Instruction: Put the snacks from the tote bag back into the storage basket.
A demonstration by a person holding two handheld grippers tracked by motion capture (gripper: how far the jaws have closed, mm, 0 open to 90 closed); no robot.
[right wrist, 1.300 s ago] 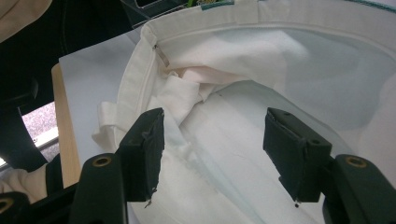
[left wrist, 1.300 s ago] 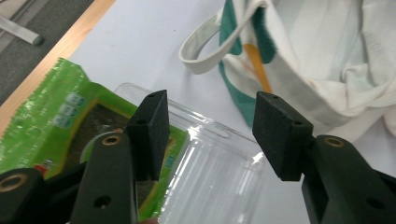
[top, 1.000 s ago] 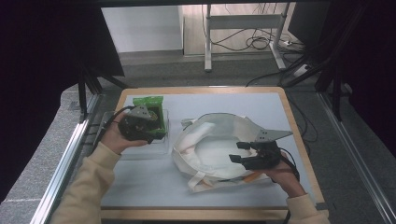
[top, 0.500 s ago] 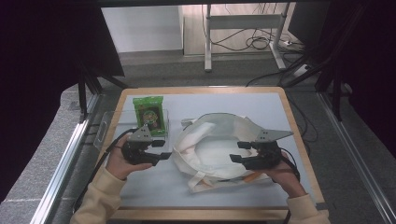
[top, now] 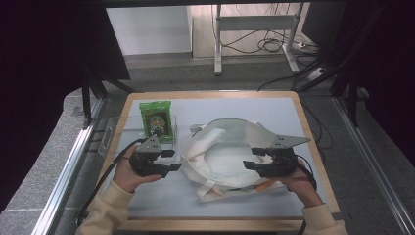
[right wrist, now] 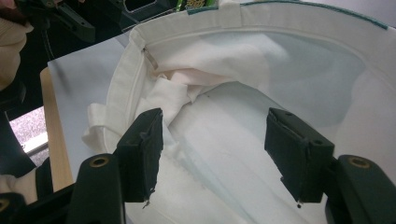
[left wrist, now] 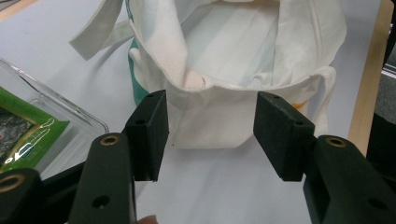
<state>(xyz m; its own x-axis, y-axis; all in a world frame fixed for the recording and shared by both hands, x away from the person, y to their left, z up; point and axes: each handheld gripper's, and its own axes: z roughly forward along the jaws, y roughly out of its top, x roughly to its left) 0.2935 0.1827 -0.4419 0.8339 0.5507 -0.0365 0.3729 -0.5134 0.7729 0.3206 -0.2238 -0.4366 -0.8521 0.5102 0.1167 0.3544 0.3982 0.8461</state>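
Bag: the white cloth tote bag [top: 230,156] is laid open on the table [top: 293,105].
Left gripper [top: 170,160]: fingers are held apart, empty, just beside the bag.
Right gripper [top: 253,158]: fingers are held apart, empty, over the bag's mouth.

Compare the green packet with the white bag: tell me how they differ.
The green packet is small, flat and printed; the white bag is large, plain cloth with handles. The packet lies in a clear tray; the bag sits straight on the table, mouth open. Neither is gripped.
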